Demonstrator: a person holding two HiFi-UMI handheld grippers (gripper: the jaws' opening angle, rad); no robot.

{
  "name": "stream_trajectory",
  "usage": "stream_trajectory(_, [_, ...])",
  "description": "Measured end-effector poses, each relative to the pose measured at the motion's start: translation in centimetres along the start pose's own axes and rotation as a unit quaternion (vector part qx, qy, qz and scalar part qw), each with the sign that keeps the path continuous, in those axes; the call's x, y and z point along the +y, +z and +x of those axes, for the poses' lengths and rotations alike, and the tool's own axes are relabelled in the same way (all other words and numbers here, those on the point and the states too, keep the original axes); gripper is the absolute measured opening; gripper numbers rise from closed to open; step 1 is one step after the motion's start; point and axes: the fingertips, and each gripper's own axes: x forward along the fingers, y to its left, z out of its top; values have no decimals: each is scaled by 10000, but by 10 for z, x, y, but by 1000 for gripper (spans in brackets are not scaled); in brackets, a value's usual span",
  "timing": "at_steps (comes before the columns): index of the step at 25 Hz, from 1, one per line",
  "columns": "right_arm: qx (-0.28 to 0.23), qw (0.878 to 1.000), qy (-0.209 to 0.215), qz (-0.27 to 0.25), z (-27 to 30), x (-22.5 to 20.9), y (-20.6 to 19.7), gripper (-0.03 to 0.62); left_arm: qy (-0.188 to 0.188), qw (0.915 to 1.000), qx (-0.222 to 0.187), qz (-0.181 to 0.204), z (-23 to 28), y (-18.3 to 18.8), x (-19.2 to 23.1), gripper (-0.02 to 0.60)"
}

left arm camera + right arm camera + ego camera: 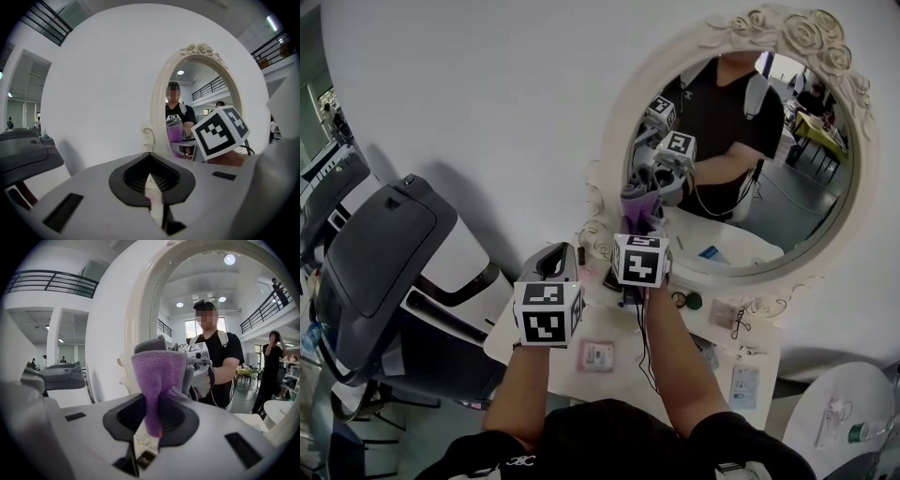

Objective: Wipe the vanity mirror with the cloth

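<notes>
— Where is the cloth (157, 376) sitting?

— The purple cloth is standing up between the fingers of the right gripper (151, 420). They are clenching its lower end, and the free end is fanning out above them, folded over at the top.

— And where is that on the vanity mirror (741, 159)?

— It is hanging at the lower left of the glass, right in front of its own reflection. I cannot tell whether it is pressing on the glass or hovering just off it.

— What is the left gripper (151, 180) doing?

— It is hanging to the left of the right one and nearer the person (609, 441), close to the mirror's cream frame (598, 202) but apart from the glass. Its fingers are lying drawn together with only a thin slit between them, and nothing is sitting in that slit.

— What is showing in the glass?

— The person is appearing there in a dark shirt, holding both grippers, with the cloth's reflection in front.

— And around the mirror?

— The mirror is standing on a white desk (592, 326) against a white wall (487, 94). A small pink card (597, 355) is lying on the desk between the person's forearms, and a grey and white machine (380, 248) is standing to the left of the desk.
</notes>
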Motion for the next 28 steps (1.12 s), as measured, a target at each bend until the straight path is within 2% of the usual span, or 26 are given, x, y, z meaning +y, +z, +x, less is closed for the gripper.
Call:
stream_trajectory(4, [-56,9993,335,164,-14,15,-5,78,-4,10000,48,16,1,-3,-1,-5])
stream_trajectory(7, [116,9995,284,111,-11,14,-24,78,-87,9999,75,89,3,-4,-9,-5])
stream_trajectory(14, [940,9942,-367,376,0,-45,-92,78,-286,9992,175,203,14,-6,-28,-5])
stream_trajectory(18, [1073,9886,-821,670,-6,-83,-115,79,-526,9979,214,313,25,-5,-50,-5])
stream_trajectory(28, [1202,9780,-1432,921,-42,-151,-144,80,-1235,9895,373,645,53,-11,-119,-5])
